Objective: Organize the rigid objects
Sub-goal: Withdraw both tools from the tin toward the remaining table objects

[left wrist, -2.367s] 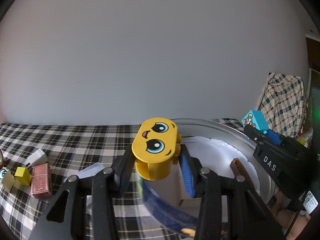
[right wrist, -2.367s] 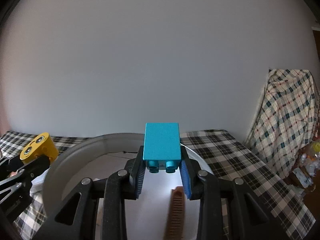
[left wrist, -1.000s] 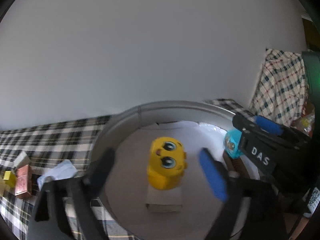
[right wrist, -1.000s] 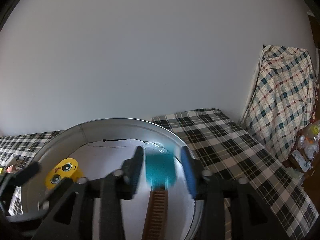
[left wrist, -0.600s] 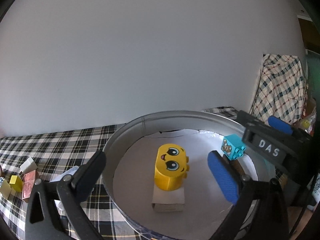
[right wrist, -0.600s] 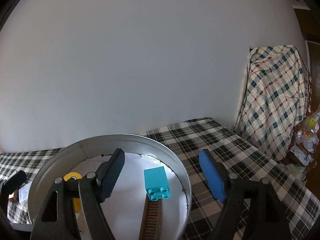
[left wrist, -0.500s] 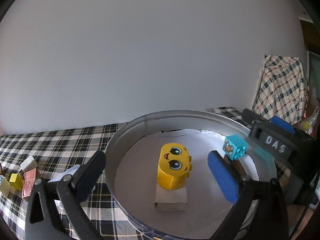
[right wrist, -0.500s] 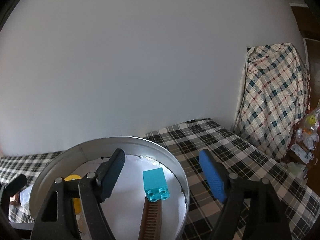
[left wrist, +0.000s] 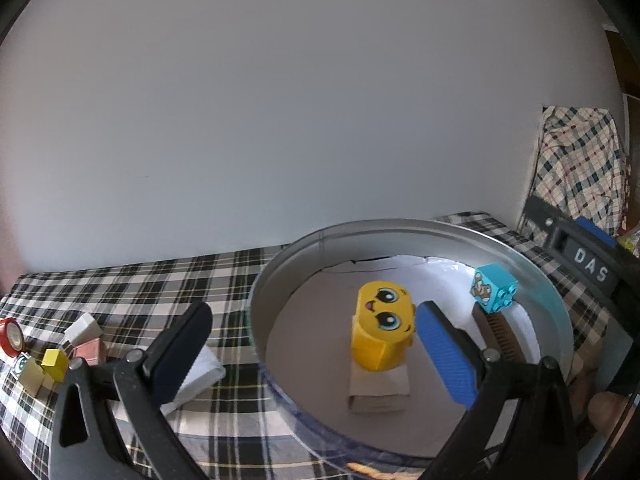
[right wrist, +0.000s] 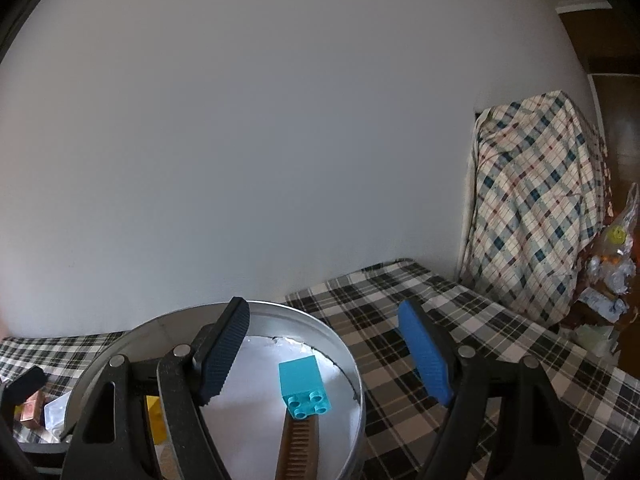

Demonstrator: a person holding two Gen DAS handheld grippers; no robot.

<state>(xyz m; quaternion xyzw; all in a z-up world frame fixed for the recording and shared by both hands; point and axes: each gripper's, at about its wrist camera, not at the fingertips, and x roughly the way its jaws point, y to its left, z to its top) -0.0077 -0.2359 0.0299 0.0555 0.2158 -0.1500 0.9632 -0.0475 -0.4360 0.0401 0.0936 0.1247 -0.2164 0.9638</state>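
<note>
Left wrist view: the left claw [left wrist: 308, 344] is spread wide with nothing between its pads. Ahead and slightly right of its line sits the round metal tin [left wrist: 360, 236] on the checked cloth [left wrist: 132, 284]. Inside the tin, the yellow face block [left wrist: 382, 330] rests on a small tan block [left wrist: 379, 390], just left of the blue right pad in the picture. Farther right, the teal brick [left wrist: 494, 288] sits tilted on the far end of the brown comb [left wrist: 498, 332], close to the tin's right wall. Outside the tin, at the far left, lie the loose pieces not yet gathered: a yellow cube [left wrist: 54, 362], a pink-brown block [left wrist: 90, 350], a white block [left wrist: 82, 326], a beige block [left wrist: 30, 376] and a red tape roll [left wrist: 10, 334]. A folded white cloth [left wrist: 200, 372] lies between them and the tin. The right claw [left wrist: 576, 248] shows at the right edge.

Right wrist view: the right claw [right wrist: 324, 356] is also spread and holds nothing. The teal brick [right wrist: 304, 388] lies below and between its 2 pads, clear of both, studs facing the camera, on the comb [right wrist: 298, 448], whose long axis runs along the claw's line.

Both blocks look placed. I judge the left claw nearer the leftover pieces, which lie to its left, so it would have to swing that way.
</note>
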